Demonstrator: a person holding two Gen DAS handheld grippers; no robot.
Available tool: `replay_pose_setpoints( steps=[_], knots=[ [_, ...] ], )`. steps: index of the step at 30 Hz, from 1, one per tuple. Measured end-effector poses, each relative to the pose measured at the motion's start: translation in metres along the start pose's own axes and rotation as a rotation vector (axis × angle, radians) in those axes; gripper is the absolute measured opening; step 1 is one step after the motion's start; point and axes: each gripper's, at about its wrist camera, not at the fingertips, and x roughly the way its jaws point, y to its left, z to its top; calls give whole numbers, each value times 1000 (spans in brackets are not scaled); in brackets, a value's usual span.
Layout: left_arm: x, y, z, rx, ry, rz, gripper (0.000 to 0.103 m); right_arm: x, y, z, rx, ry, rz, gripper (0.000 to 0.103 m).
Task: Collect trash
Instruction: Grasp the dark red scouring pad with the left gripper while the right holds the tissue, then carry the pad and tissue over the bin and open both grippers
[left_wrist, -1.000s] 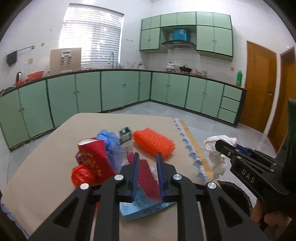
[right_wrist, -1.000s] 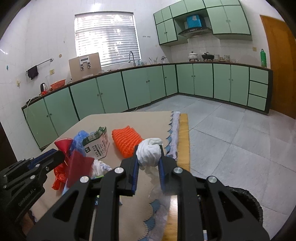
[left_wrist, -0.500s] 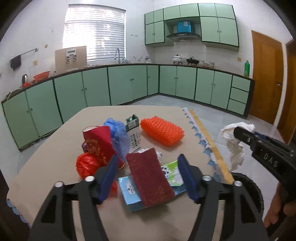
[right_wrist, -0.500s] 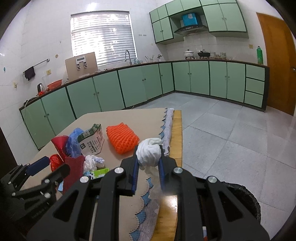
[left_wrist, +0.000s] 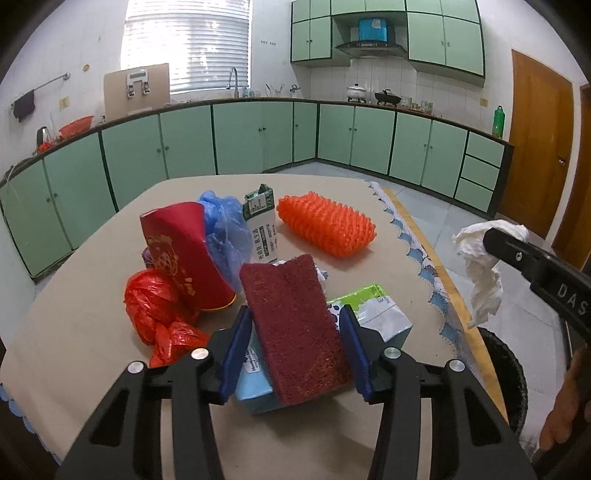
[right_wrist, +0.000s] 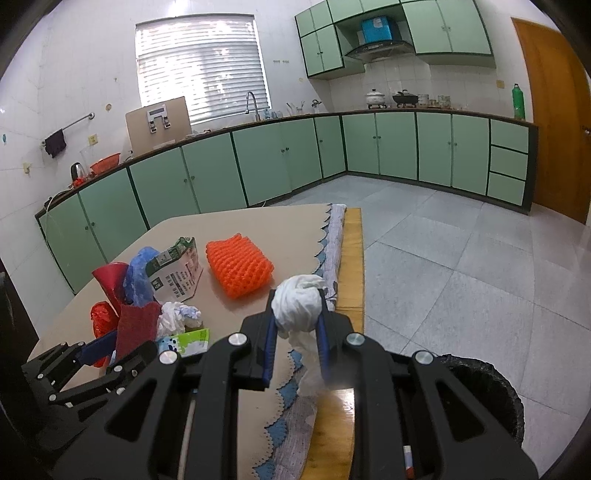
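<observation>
L gripper (left_wrist: 293, 343) lower, closing round scourer (left_wrist: 295, 325)

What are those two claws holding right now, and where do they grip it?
The right gripper pinches a crumpled white tissue at its bunched top. The left gripper, jaws closing, straddles a dark red scouring pad, not yet gripped.

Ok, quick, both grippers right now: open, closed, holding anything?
Left gripper: fingers closing around the dark red scouring pad, not yet pressing.
Right gripper: shut on the crumpled white tissue.
</observation>
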Motion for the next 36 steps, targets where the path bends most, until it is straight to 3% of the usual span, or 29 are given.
replay_pose_setpoints(
  steps=[7,17,36],
  knots=[
    [-25,2,12,1,-71,-15,48,-9,3,6,-5,-23,2,18],
    [-50,-22,29,39,-145,-98,48,-42,-9,14,11,-76,-20,18],
    [-42,-141,33,180,-142,-377,48,-115,-107,-15,124,-110,-281,18]
  ],
)
